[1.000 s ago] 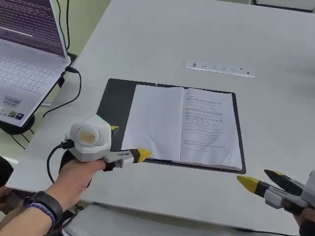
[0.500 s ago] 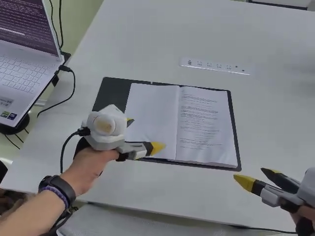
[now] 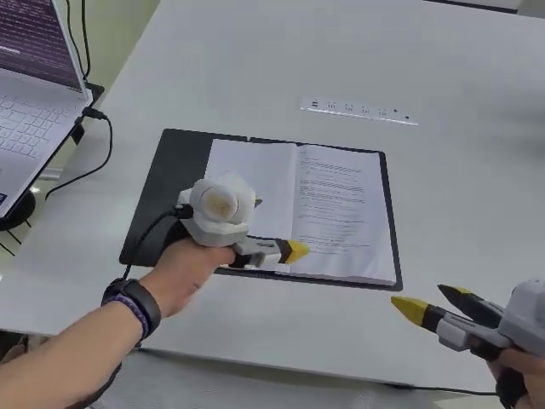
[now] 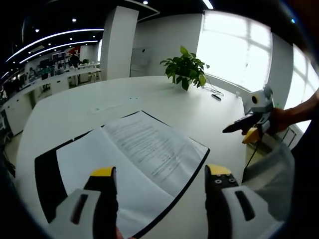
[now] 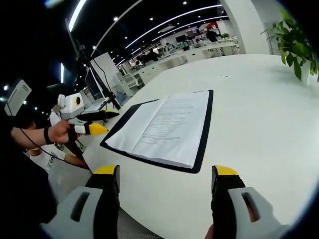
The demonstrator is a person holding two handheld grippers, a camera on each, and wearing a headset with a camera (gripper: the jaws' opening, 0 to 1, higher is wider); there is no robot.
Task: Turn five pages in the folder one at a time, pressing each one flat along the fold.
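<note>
A black folder (image 3: 174, 187) lies open on the white table, with a blank left page (image 3: 255, 183) and a printed right page (image 3: 341, 213). My left gripper (image 3: 279, 232) hovers open over the lower part of the left page, close to the fold, with nothing between its jaws. In the left gripper view the folder (image 4: 134, 149) lies just ahead of the left gripper (image 4: 161, 172). My right gripper (image 3: 433, 302) is open off the folder's lower right corner, above bare table. From the right gripper (image 5: 165, 170) the folder (image 5: 169, 127) lies ahead, with a gap of table between.
An open laptop (image 3: 25, 85) stands at the far left, its cable (image 3: 94, 162) trailing near the folder's left edge. A white power strip (image 3: 358, 111) lies beyond the folder. A potted plant (image 4: 187, 69) stands at the table's far end.
My left gripper has moved right, from off the folder's lower left corner to over the left page near the fold. The right gripper has hardly moved. The head camera has shifted.
</note>
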